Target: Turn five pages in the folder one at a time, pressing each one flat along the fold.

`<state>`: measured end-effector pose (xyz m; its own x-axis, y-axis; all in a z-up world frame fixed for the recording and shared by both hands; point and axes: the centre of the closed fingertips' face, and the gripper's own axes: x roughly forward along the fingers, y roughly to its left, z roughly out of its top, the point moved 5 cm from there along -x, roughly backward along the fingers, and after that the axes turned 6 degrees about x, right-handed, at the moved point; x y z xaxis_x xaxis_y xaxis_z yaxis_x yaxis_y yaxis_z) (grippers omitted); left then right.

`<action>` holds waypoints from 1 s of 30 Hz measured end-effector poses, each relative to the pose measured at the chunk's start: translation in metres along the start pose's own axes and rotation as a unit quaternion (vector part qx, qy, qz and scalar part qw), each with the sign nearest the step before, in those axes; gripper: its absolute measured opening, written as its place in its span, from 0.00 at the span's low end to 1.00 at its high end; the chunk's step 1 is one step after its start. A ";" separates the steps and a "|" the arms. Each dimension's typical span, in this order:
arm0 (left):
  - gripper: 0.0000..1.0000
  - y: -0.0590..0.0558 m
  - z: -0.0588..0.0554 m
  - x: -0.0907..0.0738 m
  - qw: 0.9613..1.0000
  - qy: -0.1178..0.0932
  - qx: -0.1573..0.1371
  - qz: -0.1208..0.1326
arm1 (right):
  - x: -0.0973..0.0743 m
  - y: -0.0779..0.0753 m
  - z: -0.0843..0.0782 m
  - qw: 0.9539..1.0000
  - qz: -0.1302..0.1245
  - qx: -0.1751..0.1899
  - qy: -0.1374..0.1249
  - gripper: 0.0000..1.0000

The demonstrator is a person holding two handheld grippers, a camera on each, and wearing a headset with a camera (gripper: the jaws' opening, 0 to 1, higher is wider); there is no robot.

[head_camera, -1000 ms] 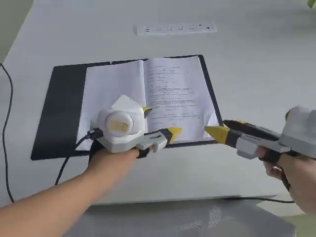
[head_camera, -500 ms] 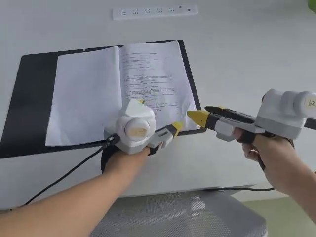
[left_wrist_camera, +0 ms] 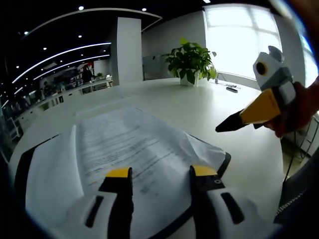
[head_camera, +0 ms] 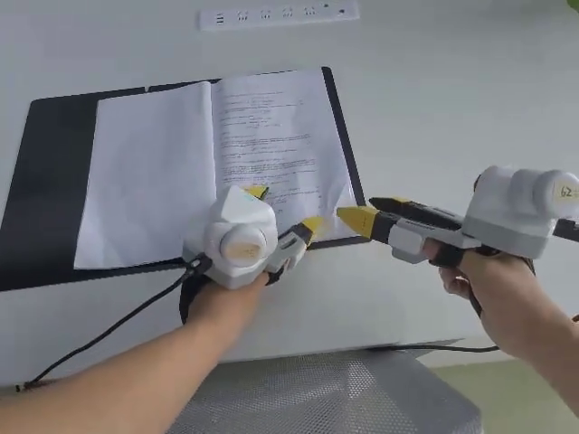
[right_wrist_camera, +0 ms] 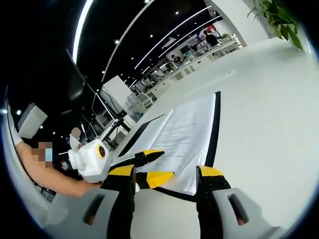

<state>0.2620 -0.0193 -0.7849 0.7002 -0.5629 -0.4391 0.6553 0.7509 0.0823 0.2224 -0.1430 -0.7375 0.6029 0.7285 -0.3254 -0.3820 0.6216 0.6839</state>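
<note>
A black folder (head_camera: 45, 181) lies open on the white table with a blank left page (head_camera: 145, 172) and a printed right page (head_camera: 271, 145). That printed page's near right corner (head_camera: 348, 201) curls up slightly. My left gripper (head_camera: 285, 208) hovers open over the page's lower edge, with nothing between its fingers (left_wrist_camera: 119, 174); the printed page (left_wrist_camera: 134, 144) lies beneath it. My right gripper (head_camera: 362, 210) is open just right of the curled corner, pointing left at it. In the right gripper view my right gripper (right_wrist_camera: 167, 172) faces the folder's edge (right_wrist_camera: 215, 124) and the left gripper (right_wrist_camera: 89, 159).
A white power strip (head_camera: 279, 14) lies at the table's far edge. A black cable (head_camera: 109, 330) trails from the left gripper over the table's near edge. A grey mesh chair (head_camera: 344, 398) sits below. A potted plant (left_wrist_camera: 192, 62) stands far off.
The head camera shifted, so the folder sits further left in the picture. The two grippers have closed the gap between them near the page's lower right corner. Both stay open.
</note>
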 end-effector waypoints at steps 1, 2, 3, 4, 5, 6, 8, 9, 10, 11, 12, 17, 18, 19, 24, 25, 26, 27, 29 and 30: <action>0.45 0.000 0.000 0.000 1.000 0.000 0.001 0.000 | 0.001 0.000 0.000 1.000 0.000 0.000 0.001 0.47; 0.44 0.000 0.000 0.000 1.000 -0.002 0.000 0.000 | 0.001 0.000 0.000 1.000 0.000 -0.002 0.001 0.47; 0.42 0.000 0.000 0.000 1.000 -0.004 -0.002 -0.003 | 0.002 0.000 0.001 1.000 0.002 0.000 0.001 0.47; 0.37 0.000 0.000 0.000 1.000 -0.005 0.000 -0.003 | 0.003 0.000 0.001 1.000 0.002 -0.001 0.002 0.47; 0.33 0.001 0.000 0.000 1.000 -0.004 -0.003 -0.002 | 0.004 0.000 0.002 1.000 0.002 -0.003 0.002 0.47; 0.29 0.002 0.000 0.000 1.000 -0.003 -0.007 -0.001 | 0.004 0.000 0.002 1.000 0.003 -0.004 0.002 0.47; 0.29 0.001 0.000 0.000 1.000 -0.005 -0.002 -0.004 | 0.006 0.001 0.003 1.000 0.005 -0.004 0.003 0.47; 0.27 0.002 0.000 0.000 1.000 -0.005 -0.002 -0.004 | 0.006 0.001 0.003 1.000 0.005 -0.005 0.003 0.47; 0.22 0.004 0.000 0.000 1.000 -0.005 -0.002 -0.002 | 0.007 0.001 0.003 1.000 0.006 -0.004 0.003 0.47; 0.20 0.008 0.000 0.000 1.000 -0.003 -0.006 0.004 | 0.008 0.001 0.002 1.000 0.005 -0.004 0.005 0.47; 0.18 0.008 0.001 0.000 1.000 -0.004 -0.004 0.003 | 0.008 0.001 0.002 1.000 0.006 -0.005 0.005 0.47; 0.11 0.010 0.001 0.000 1.000 0.000 -0.003 0.007 | 0.010 -0.001 0.001 1.000 0.005 -0.003 0.006 0.47; 0.10 0.012 0.001 0.000 1.000 0.003 -0.004 0.008 | 0.010 -0.001 0.001 1.000 0.005 -0.003 0.007 0.47; 0.07 0.013 0.000 0.000 1.000 0.004 -0.006 0.011 | 0.011 -0.001 0.002 1.000 0.006 -0.003 0.006 0.47; 0.03 0.015 0.000 0.000 1.000 0.006 -0.010 0.012 | 0.017 -0.001 0.005 1.000 0.009 -0.001 0.006 0.47; 0.03 0.015 0.000 0.000 1.000 0.006 -0.012 0.012 | 0.018 -0.002 0.006 1.000 0.009 -0.001 0.006 0.47; 0.03 0.015 0.000 0.000 1.000 0.006 -0.013 0.012 | 0.019 -0.002 0.006 1.000 0.011 -0.001 0.004 0.45; 0.03 0.015 0.000 0.000 1.000 0.006 -0.014 0.012 | 0.021 -0.004 0.006 1.000 0.011 0.007 0.006 0.44; 0.03 0.015 0.000 0.000 1.000 0.006 -0.014 0.013 | 0.024 -0.008 0.004 1.000 0.005 0.019 0.010 0.43; 0.03 0.015 0.000 0.000 1.000 0.006 -0.015 0.013 | 0.025 -0.010 0.003 1.000 0.002 0.023 0.012 0.43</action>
<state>0.2717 -0.0079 -0.7838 0.7130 -0.5392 -0.4482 0.6280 0.7754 0.0661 0.2432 -0.1319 -0.7504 0.5837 0.7386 -0.3373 -0.3521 0.6046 0.7145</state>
